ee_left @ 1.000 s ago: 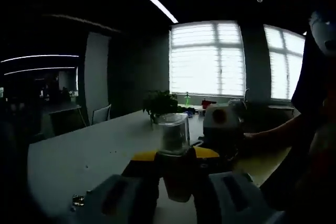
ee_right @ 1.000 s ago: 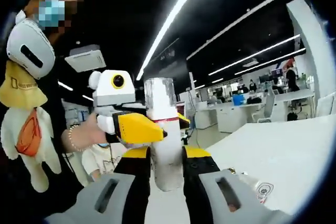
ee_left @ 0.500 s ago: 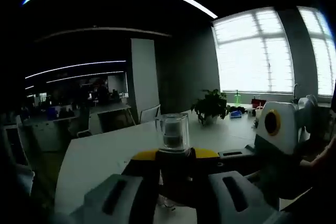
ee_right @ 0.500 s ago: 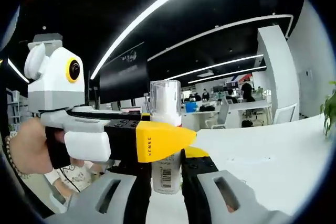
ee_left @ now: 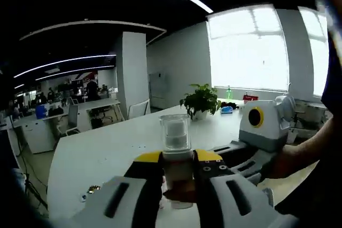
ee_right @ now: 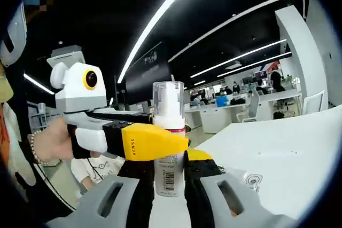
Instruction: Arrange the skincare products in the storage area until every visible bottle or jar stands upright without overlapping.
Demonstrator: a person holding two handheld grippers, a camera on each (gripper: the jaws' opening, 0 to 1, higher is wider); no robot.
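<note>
Two grippers meet on one item, a white plastic pump bottle w/ a clear cylindrical cap, held upright in the air above a long white table. Left gripper view, going left to right: dim office w/ desks and small, blurred people far off; then the white table point(ee_left: 101, 158), smooth and matte, a tiny shiny object near its front edge too small to identify; then the left gripper point(ee_left: 178, 172), grey plastic w/ yellow-tipped black jaws, closed on the bottle point(ee_left: 176, 156), whose lower end is hidden between the jaws; behind it a green potted plant point(ee_left: 201, 100) by bright windows; at right the right gripper point(ee_left: 251, 148) w/ a bare hand point(ee_left: 291, 158) on it, arm cut off by the edge. Right gripper view, left to right: hand point(ee_right: 51, 141) w/ a bead bracelet holding the left gripper point(ee_right: 133, 141), its yellow wedge-shaped jaw crossing the bottle point(ee_right: 168, 148) at mid-height and covering part of the label; barcode visible below, print unreadable. The right gripper point(ee_right: 170, 177) clamps the bottle's base, bottom edge hidden by its jaws. Table point(ee_right: 278, 153) at right, w/ a faint round mark.
</note>
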